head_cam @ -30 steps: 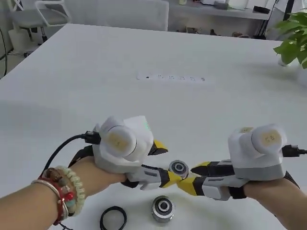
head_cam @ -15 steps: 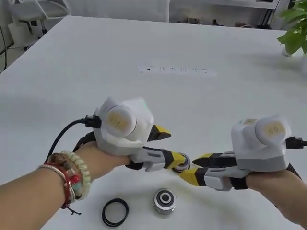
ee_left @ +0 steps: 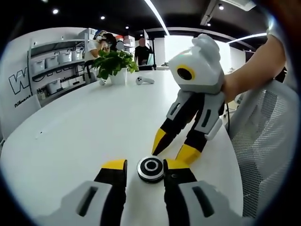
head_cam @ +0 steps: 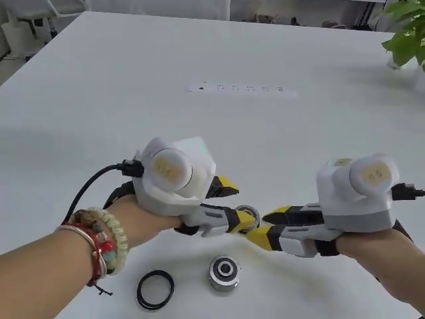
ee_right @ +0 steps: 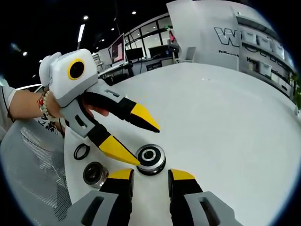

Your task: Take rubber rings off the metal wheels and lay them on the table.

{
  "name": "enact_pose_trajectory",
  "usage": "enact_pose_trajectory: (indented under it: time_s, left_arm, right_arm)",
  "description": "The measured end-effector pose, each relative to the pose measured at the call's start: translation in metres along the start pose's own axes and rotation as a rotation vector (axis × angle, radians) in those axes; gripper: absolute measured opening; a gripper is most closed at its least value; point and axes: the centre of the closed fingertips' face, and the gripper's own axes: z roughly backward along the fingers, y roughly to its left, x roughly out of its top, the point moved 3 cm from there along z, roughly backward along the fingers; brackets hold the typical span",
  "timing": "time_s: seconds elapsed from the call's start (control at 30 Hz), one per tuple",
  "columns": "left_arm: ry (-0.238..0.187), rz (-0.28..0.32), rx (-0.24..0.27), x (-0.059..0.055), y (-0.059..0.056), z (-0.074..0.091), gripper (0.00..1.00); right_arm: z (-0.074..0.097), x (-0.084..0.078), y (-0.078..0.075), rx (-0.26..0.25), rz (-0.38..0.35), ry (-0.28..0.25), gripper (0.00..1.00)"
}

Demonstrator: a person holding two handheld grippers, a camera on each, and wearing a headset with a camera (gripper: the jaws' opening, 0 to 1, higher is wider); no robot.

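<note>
Right gripper view: right gripper (ee_right: 152, 175) spread just short of a round silver metal wheel (ee_right: 150, 160), seemingly still ringed; left gripper (ee_right: 146, 145), also spread, touches its 9 o'clock edge. Farther out toward 9 o'clock lie a bare second wheel (ee_right: 95, 173) and one loose black rubber ring (ee_right: 81, 151). Two wheels: one stripped, one left.

— looks like an open office: wide white table (head_cam: 119, 86), socket strip (head_cam: 242, 88) lying flat far across it.
— leafy green plant (head_cam: 406, 33) at the far right corner?
— yes, in a white pot. beyond, shelves with bins (ee_left: 56, 63) against a lettered white wall (ee_left: 23, 61). overhead, dark ceiling (ee_left: 117, 12) crossed by bright light strips (ee_left: 155, 16), dotted with spotlights (ee_left: 55, 11). grey mesh chair (ee_left: 263, 136) just beside the table.
</note>
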Motion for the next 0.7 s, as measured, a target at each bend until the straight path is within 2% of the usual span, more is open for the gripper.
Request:
enact_pose_trajectory:
  time_s: [0.27, 0.4, 0.7]
  left_arm:
    - [0.000, -0.001, -0.001, -0.0008, -0.0010, -0.0019, 0.18]
    - [0.018, -0.011, -0.015, -0.0045, -0.0059, -0.0052, 0.17]
    - [0.006, -0.014, -0.024, -0.0027, -0.0097, -0.0064, 0.10]
  right_arm:
    - [-0.0006, 0.0013, -0.0014, -0.006, 0.023, -0.005, 0.22]
    - [-0.0007, 0.0013, -0.0011, -0.006, 0.020, -0.007, 0.21]
    - [-0.0017, -0.0003, -0.0014, -0.011, 0.033, -0.004, 0.17]
